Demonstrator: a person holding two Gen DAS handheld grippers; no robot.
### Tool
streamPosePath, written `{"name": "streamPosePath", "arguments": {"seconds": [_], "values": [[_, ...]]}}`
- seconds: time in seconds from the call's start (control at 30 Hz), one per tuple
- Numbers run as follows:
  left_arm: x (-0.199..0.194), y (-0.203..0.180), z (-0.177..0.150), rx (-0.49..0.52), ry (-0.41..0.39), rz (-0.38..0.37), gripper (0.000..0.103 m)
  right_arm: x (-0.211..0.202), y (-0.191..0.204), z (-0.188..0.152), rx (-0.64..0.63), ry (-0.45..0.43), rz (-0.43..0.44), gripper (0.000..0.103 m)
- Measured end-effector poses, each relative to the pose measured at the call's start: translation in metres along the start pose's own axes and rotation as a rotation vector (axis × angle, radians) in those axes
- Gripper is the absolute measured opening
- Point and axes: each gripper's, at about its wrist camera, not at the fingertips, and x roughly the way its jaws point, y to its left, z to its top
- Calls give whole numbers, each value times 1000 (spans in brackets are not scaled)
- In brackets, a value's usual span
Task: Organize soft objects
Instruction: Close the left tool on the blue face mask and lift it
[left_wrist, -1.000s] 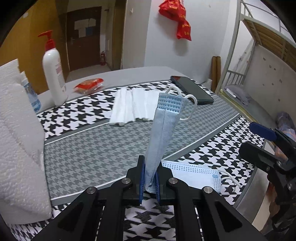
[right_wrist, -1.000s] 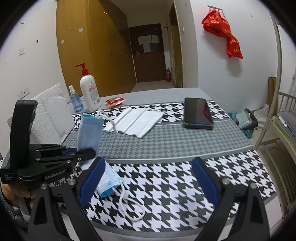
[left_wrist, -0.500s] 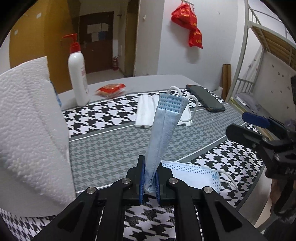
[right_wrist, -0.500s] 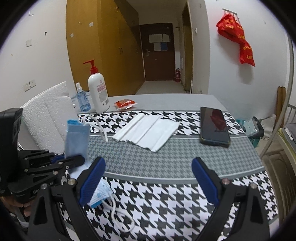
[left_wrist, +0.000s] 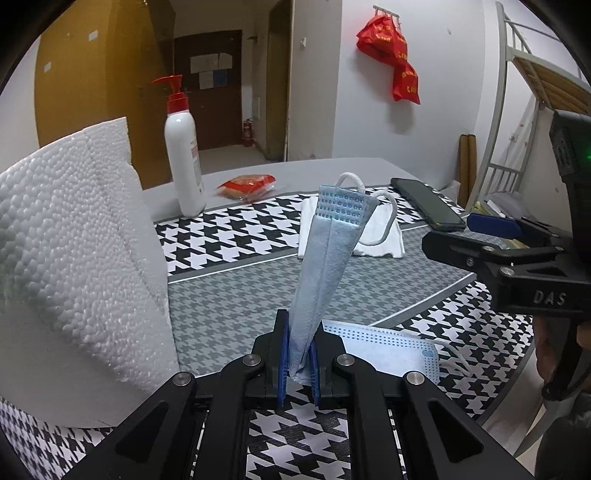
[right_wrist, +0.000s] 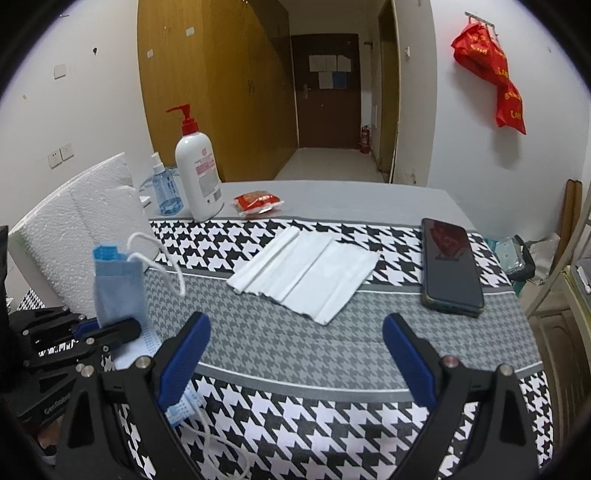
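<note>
The folded pale-blue pleated face mask (left_wrist: 325, 266) looks light and limp, so it should be pinched low on its bunched fabric rather than by the springy white ear loops (left_wrist: 384, 221). The left gripper (left_wrist: 297, 363) has its jaws pressed on the mask's lower end, and the mask stands up above a second blue mask lying flat (left_wrist: 384, 347) on the houndstooth tablecloth (right_wrist: 332, 339). The right gripper (right_wrist: 295, 354) is spread wide and empty, near the flat mask.

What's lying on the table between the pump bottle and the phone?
A red snack packet near the pump bottle, then white folded masks toward the phone, shown in the right wrist view.
</note>
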Motion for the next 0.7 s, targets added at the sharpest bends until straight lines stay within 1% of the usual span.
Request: {"name": "streamPosePath", "arguments": {"seconds": [0.37, 0.7], "values": [[0, 2, -1, -11, -1, 8, 10, 24, 1, 11, -14, 77, -24, 96], [-1, 9, 0, -18, -1, 23, 10, 43, 11, 19, -56, 121, -10, 96]]}}
